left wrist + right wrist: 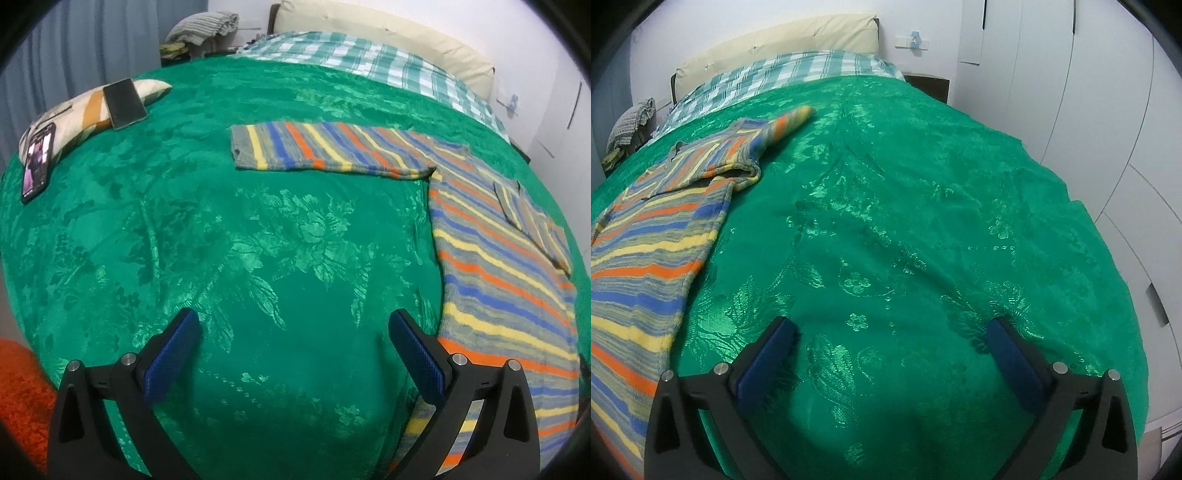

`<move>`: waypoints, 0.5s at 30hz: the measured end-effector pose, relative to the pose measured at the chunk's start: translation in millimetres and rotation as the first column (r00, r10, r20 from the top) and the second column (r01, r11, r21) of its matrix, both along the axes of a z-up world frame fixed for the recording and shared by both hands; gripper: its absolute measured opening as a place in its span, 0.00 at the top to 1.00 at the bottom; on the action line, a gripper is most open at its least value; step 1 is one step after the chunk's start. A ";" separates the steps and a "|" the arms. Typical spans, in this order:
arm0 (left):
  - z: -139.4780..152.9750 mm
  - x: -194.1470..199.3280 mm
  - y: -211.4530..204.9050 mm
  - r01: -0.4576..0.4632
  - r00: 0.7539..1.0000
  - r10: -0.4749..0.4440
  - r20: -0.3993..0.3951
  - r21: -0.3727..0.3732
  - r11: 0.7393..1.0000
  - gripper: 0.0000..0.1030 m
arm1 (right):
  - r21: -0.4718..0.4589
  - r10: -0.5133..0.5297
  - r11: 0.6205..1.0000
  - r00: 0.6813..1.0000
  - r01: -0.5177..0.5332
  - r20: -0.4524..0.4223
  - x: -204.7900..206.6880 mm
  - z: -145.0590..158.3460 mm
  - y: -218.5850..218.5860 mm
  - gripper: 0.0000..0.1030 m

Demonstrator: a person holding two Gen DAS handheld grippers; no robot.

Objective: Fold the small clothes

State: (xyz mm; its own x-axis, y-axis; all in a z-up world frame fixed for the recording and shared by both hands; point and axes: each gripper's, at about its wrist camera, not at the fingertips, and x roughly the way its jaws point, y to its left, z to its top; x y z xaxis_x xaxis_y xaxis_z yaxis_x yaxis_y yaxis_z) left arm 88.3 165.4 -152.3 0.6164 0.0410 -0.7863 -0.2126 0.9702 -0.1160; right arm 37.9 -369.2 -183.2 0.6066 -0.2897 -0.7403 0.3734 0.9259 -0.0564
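Though near, sweater (506,258) outside fingers (417,354)

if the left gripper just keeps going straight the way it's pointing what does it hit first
Most likely the green bedspread. The left gripper stands open with nothing between its fingers, angled down at bare cover. The striped sweater lies off to its right, seemingly outside that line, though the fisheye makes depth uncertain.
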 end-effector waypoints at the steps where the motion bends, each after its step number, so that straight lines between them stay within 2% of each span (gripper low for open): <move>1: 0.0 0.0 0.2 -0.002 1.000 0.002 0.000 0.000 1.000 0.00 | 0.001 0.000 1.000 1.000 0.000 0.001 0.3 -0.2 0.2 0.00; 15: -3.1 1.3 -2.0 0.009 1.000 -0.009 -0.017 0.012 1.000 0.00 | 0.002 -0.001 1.000 1.000 0.001 0.000 0.8 -0.6 0.6 0.00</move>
State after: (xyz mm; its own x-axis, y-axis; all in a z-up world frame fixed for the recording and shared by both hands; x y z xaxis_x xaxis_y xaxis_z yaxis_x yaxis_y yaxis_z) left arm 89.6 163.4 -155.3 0.6036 0.0453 -0.7960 -0.2052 0.9736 -0.1003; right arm 38.7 -368.6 -183.8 0.6065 -0.2890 -0.7407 0.3742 0.9257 -0.0549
